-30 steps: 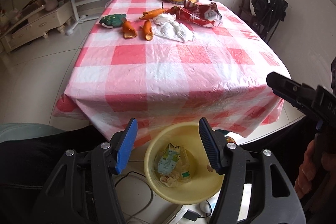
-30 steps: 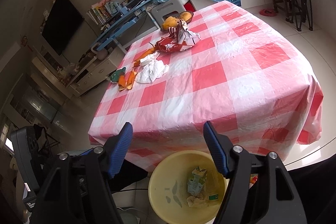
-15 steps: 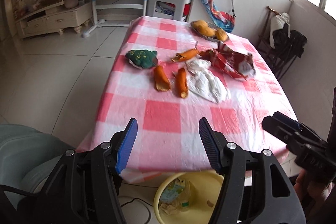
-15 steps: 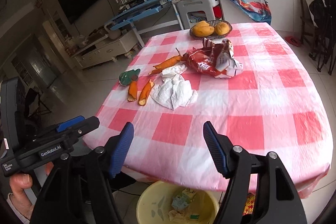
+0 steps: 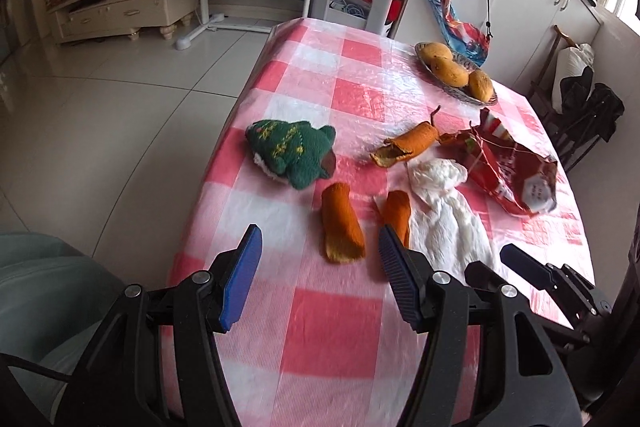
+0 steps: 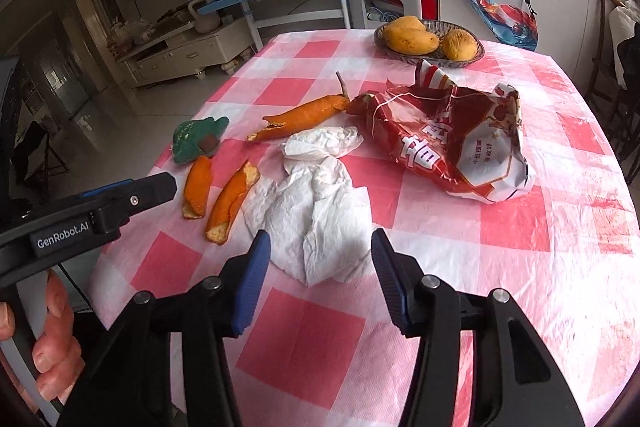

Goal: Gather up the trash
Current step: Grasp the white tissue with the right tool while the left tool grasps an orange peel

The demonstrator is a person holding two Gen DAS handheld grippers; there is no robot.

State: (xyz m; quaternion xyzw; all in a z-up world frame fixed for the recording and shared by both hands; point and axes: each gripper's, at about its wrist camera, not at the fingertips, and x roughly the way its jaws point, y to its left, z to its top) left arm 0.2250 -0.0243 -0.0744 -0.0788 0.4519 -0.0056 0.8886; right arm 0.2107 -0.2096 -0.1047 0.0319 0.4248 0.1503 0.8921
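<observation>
Partly, the left hand-held gripper [image 5: 320, 247] hides one orange peel [image 5: 396, 217].

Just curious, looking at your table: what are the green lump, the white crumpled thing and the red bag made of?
The green lump looks like knitted yarn, matte, with visible stitch rows and yellow embroidery. The white crumpled thing seems to be soft tissue paper, creased and dull. The red bag appears to be glossy printed plastic film, crinkled, with a pale inner face showing.
</observation>
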